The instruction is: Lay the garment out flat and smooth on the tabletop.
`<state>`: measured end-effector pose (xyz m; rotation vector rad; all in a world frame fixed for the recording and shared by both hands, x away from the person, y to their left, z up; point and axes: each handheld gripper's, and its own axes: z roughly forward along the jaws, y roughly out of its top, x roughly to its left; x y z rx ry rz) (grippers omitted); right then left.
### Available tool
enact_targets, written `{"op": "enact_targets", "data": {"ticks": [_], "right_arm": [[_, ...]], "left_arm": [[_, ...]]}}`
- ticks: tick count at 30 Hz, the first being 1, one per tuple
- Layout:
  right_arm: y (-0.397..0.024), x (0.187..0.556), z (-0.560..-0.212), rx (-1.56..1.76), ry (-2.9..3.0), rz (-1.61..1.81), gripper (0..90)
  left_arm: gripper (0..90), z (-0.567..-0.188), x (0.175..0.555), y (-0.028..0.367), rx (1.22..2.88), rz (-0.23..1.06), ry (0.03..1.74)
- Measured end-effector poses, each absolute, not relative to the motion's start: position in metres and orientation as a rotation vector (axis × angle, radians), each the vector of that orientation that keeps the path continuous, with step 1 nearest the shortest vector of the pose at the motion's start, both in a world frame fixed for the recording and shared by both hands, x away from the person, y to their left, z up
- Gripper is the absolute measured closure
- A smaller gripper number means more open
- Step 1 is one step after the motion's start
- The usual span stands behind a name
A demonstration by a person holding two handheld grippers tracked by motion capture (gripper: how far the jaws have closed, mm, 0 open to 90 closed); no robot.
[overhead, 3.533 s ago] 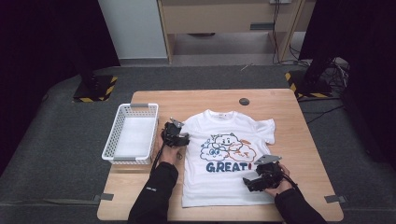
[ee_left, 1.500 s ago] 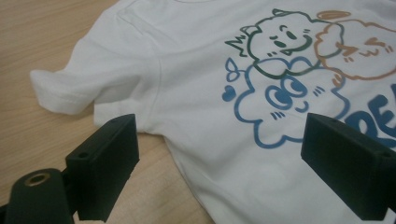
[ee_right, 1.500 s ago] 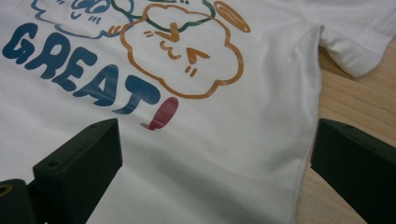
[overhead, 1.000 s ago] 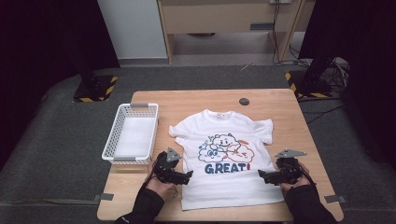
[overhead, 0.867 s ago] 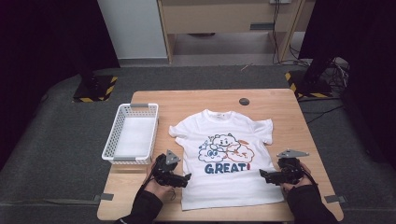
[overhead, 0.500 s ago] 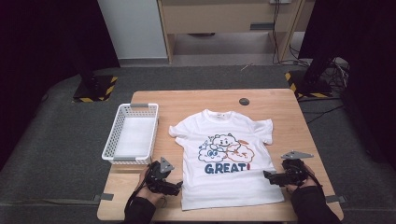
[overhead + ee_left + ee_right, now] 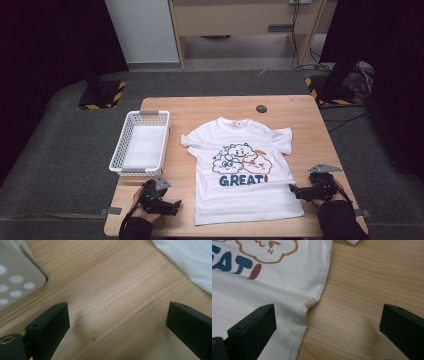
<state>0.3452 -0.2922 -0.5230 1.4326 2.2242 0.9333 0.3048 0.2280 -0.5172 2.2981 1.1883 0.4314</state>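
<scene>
What we cannot make out

We see the shirt (image 7: 262, 285) cut off by the right gripper view's edges, its lettering partly lost; the basket (image 7: 15, 282) shows just a blurred corner; the dark disc (image 7: 261, 108) is too small to identify.

The white T-shirt (image 7: 243, 170) lies flat in the middle of the desk (image 7: 300, 107) and serves as the landmark. To its left, a strip of bare wood runs between its left edge and the white basket (image 7: 141, 145); the basket's walls stand up and block any low sweep farther left. The left tool (image 7: 172, 206) sits in that strip near the shirt's lower left corner, jaws wide apart over bare wood. To the shirt's right, the wood is open to the desk edge; the right tool (image 7: 291, 190) waits there, jaws spread across the shirt's side hem. Beyond the collar, a small dark disc (image 7: 261, 108) lies flat.
</scene>
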Motion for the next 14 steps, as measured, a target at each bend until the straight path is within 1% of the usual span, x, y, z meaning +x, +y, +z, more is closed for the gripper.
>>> {"op": "enact_targets", "data": {"ticks": [8, 14], "right_arm": [[-0.303, 0.349, -0.529, 1.447, 2.204, 0.881, 1.2], [-0.311, 0.351, -0.532, 1.468, 2.186, 0.872, 1.5]], "left_arm": [[4.1, -0.520, 0.304, 0.252, 2.247, 0.438, 1.269], [3.5, -0.522, 0.304, 0.262, 2.240, 0.452, 1.295]]}}
